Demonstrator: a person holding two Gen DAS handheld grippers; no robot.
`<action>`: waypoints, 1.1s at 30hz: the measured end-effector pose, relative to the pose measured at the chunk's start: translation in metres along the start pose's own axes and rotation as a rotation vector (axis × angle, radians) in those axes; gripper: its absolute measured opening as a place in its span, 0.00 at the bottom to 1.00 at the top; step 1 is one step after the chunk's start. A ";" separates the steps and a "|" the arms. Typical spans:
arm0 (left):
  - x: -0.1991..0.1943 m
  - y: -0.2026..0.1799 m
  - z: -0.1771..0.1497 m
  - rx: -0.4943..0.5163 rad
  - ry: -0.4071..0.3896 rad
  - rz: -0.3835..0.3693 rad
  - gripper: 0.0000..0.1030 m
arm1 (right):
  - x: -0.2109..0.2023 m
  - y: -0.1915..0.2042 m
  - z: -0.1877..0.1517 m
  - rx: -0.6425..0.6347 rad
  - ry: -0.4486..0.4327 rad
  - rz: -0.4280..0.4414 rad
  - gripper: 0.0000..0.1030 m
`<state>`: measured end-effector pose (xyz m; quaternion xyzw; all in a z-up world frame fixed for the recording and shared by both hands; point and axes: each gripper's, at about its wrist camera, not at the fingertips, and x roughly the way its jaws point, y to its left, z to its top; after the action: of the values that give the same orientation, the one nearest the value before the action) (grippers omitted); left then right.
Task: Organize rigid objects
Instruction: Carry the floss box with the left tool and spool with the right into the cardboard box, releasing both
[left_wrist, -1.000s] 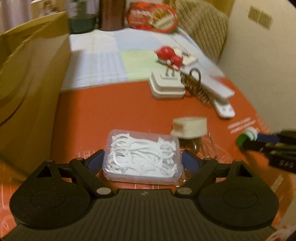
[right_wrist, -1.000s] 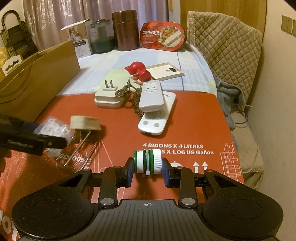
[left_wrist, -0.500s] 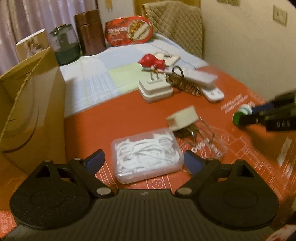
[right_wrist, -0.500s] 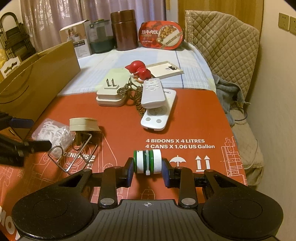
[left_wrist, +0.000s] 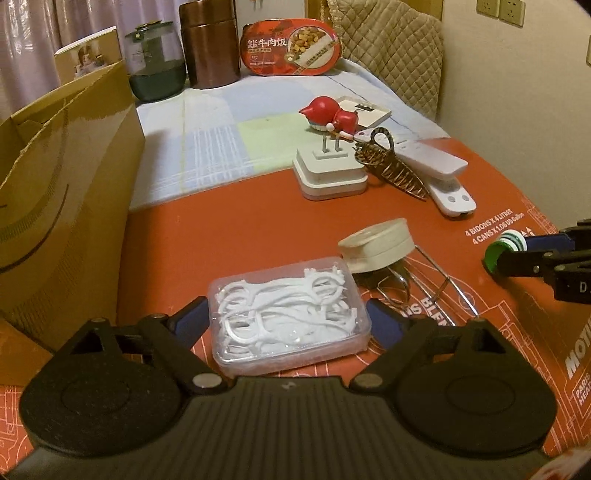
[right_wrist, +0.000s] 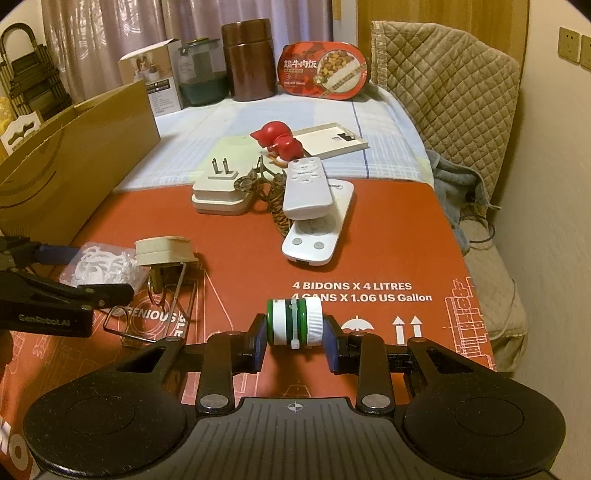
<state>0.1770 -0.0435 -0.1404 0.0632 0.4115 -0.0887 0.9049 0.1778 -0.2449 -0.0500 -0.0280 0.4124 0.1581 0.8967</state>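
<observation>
While left gripper (left_wrist: 286, 325) fingers close round one floss box (left_wrist: 288, 317) | right gripper (right_wrist: 294, 341) clamps one reel (right_wrist: 294, 322)

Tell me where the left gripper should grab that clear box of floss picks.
Grip the clear box across its two short ends, coming down from above. It lies flat on the red board, already between the closing left gripper pads.

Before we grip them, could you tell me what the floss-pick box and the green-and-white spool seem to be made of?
Floss-pick box: clear, glossy hard plastic, probably; the white picks show through its lid. Green-and-white spool: smooth moulded plastic, seemingly, with fine ridges on its white end.
</observation>
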 end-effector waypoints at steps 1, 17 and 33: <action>-0.002 0.000 -0.001 0.000 0.003 0.002 0.85 | -0.001 0.000 0.000 0.001 -0.002 0.001 0.27; -0.114 0.041 0.036 -0.048 -0.152 -0.009 0.85 | -0.071 0.051 0.060 -0.039 -0.149 0.118 0.27; -0.151 0.215 0.047 -0.065 -0.121 0.214 0.85 | -0.029 0.260 0.143 -0.265 -0.158 0.403 0.27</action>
<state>0.1594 0.1742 0.0135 0.0721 0.3496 0.0182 0.9339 0.1848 0.0204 0.0865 -0.0501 0.3141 0.3878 0.8651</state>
